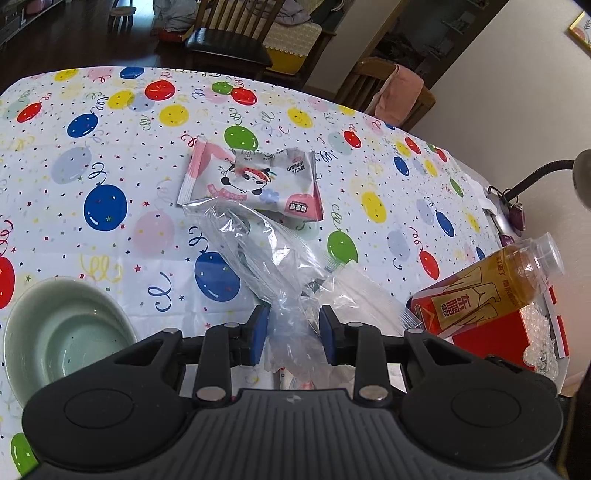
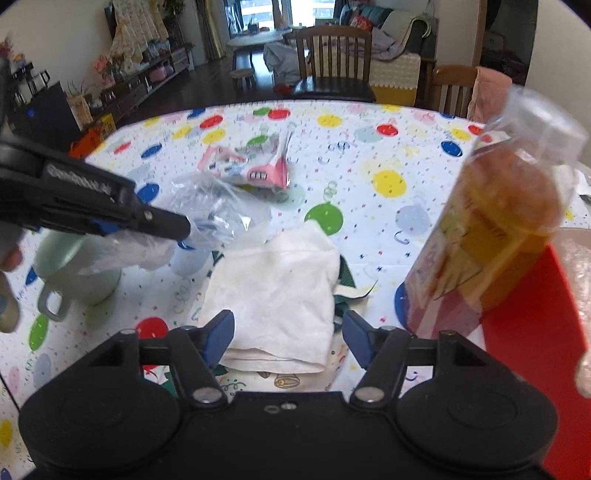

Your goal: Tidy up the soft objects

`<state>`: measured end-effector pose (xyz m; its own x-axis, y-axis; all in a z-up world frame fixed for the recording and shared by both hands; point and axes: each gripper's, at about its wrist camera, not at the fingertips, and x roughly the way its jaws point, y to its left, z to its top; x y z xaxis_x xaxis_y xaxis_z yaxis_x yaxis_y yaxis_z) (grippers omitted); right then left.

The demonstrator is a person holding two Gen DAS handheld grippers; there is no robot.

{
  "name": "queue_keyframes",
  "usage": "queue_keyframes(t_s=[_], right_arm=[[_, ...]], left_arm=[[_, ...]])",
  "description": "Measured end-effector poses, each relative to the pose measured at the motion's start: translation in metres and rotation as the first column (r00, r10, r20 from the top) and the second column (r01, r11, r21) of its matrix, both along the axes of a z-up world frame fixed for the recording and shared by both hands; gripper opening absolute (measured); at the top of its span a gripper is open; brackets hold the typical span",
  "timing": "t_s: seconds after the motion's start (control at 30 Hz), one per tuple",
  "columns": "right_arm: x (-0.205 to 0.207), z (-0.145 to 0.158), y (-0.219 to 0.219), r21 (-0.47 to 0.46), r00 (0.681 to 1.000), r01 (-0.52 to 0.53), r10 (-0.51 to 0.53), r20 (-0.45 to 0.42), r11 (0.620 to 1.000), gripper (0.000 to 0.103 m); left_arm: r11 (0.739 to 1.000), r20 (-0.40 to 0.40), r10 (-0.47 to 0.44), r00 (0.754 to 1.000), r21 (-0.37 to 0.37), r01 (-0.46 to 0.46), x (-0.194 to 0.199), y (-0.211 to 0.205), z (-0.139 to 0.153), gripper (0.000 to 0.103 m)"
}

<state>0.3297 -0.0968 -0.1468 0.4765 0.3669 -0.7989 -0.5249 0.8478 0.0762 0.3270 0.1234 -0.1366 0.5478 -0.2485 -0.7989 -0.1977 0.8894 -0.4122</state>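
Observation:
A crumpled clear plastic bag (image 1: 258, 251) lies on the balloon tablecloth, its near end between the blue pads of my left gripper (image 1: 295, 330), whose jaws stand apart around it. In the right wrist view the left gripper (image 2: 184, 230) is seen from the side with the bag (image 2: 221, 210) at its tip and bag material trailing under it. A pink-and-white snack packet (image 1: 255, 181) lies beyond the bag; it also shows in the right wrist view (image 2: 251, 168). A folded white cloth (image 2: 277, 295) lies between the open fingers of my right gripper (image 2: 288, 338).
A pale green bowl (image 1: 62, 332) sits at the near left, seen as a green mug-like vessel (image 2: 77, 273) in the right wrist view. A bottle of amber drink (image 1: 491, 288) leans on a red box (image 1: 491, 332) at the right. Wooden chairs (image 1: 236, 33) stand past the table's far edge.

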Motion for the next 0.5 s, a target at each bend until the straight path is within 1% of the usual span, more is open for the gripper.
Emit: queue_keyframes(t_s=[0.03,0.07,0.17,0.2,0.27,0.33,0.43,0.5], right_arm=[[0.001,-0.004,0.003,-0.016,1.000,-0.003,0.002,-0.004,1.000,0.055],[0.000,-0.007,0.006,-0.033,1.000,-0.005,0.005,-0.004,0.999,0.045],[-0.001,-0.014,0.012,-0.078,1.000,-0.012,0.012,-0.004,0.997,0.028],[-0.002,-0.015,0.012,-0.088,1.000,-0.010,0.010,0.002,0.996,0.025],[-0.002,-0.016,0.012,-0.104,1.000,-0.008,0.010,0.011,0.994,0.012],[-0.004,-0.016,0.011,-0.111,1.000,-0.009,0.011,0.022,0.994,0.004],[-0.009,-0.011,0.010,-0.130,0.998,-0.011,0.020,0.063,0.991,0.003],[-0.012,-0.006,0.007,-0.124,0.997,-0.013,0.023,0.078,0.992,0.003]], left_arm=[[1.000,-0.001,0.000,1.000,0.001,0.000,0.000,0.000,0.000,0.030],[1.000,-0.001,0.000,1.000,0.001,0.000,-0.001,0.000,0.000,0.030],[1.000,-0.001,0.000,1.000,0.001,0.000,-0.001,0.000,0.000,0.030],[1.000,-0.001,-0.001,1.000,0.001,0.001,-0.001,0.000,0.000,0.030],[1.000,-0.001,0.001,1.000,0.002,-0.001,-0.001,0.000,0.000,0.030],[1.000,0.000,0.003,1.000,0.000,-0.003,-0.001,0.001,0.001,0.030],[1.000,0.006,0.007,1.000,0.001,-0.007,-0.004,0.002,0.003,0.030],[1.000,0.011,0.009,1.000,0.000,-0.009,-0.006,0.003,0.005,0.030]])
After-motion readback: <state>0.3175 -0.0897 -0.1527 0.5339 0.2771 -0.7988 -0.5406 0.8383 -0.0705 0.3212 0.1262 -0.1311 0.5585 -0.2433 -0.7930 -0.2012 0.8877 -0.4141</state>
